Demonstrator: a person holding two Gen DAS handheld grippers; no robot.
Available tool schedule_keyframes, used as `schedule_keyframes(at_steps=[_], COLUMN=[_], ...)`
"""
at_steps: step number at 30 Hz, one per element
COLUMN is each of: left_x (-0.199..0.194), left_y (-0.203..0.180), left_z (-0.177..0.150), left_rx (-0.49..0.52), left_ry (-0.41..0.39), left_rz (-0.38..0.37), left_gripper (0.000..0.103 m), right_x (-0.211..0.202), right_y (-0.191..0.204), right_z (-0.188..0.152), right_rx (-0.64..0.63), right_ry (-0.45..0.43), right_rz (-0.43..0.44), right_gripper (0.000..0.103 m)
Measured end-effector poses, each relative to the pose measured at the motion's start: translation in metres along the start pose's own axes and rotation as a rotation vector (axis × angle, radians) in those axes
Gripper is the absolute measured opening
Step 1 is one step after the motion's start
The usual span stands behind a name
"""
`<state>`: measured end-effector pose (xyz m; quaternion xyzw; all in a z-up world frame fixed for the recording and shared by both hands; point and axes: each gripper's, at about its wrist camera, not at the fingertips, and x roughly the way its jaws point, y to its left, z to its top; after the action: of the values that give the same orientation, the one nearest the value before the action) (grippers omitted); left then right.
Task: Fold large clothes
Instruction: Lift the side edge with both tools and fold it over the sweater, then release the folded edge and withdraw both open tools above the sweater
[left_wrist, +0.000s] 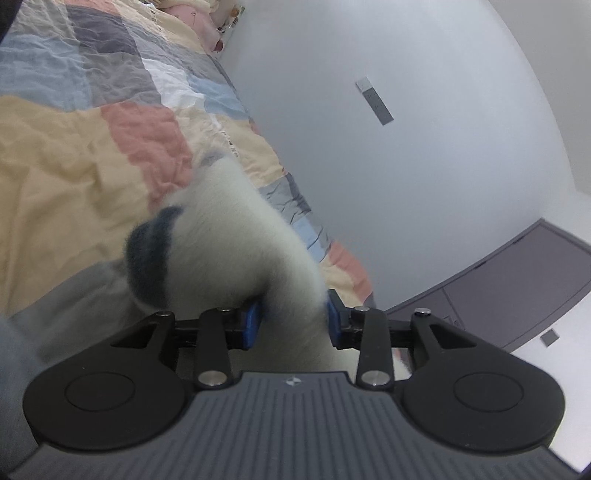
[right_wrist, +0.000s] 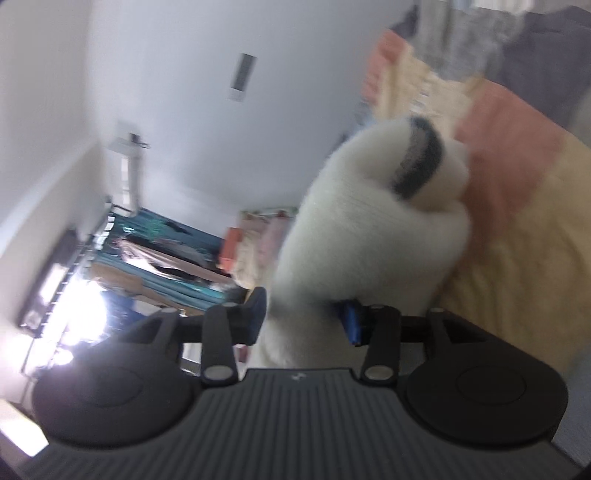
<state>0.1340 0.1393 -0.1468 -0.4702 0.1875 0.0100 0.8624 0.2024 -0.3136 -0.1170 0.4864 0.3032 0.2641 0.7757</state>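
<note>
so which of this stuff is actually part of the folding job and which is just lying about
Part of the job:
- fluffy white garment with a dark stripe, bunched up
- left gripper, clamped on it
- right gripper, clamped on it

Just lying about:
- patchwork quilt on the bed under the garment
- pink bedding at the far end
- grey cabinet

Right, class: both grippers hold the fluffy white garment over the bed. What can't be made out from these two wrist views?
- Left wrist view: the white garment bunches between the left gripper pads; its type and full size are hidden, its lower part behind the gripper body.
- Right wrist view: motion blur smears the patchwork quilt and background clutter; the items are unreadable.
- Neither view shows the other gripper, nor the garment between the two grips; right gripper.
</note>
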Motion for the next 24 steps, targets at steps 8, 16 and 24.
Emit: schedule_keyframes(at_steps=[8,16,24], left_x=[0.055,0.133,0.206], left_y=[-0.006,-0.002,0.012], left_z=[0.031,0.065,0.093], left_rx=[0.025,0.109,0.175], left_ry=[0.012,0.063,0.102], left_rz=[0.043,0.110,0.135], left_gripper=[0.040,0.043,0.043], right_x=[0.052,0.098,0.137], right_y=[-0.007,-0.012,-0.037], right_z=[0.036,0.065,0.082], right_rx=[0.032,-0.036,-0.075], right_ry=[0.020,0.032,0.068], right_rz=[-0.029,-0.105,-0.220], right_gripper=[0.048,0.045,0.044])
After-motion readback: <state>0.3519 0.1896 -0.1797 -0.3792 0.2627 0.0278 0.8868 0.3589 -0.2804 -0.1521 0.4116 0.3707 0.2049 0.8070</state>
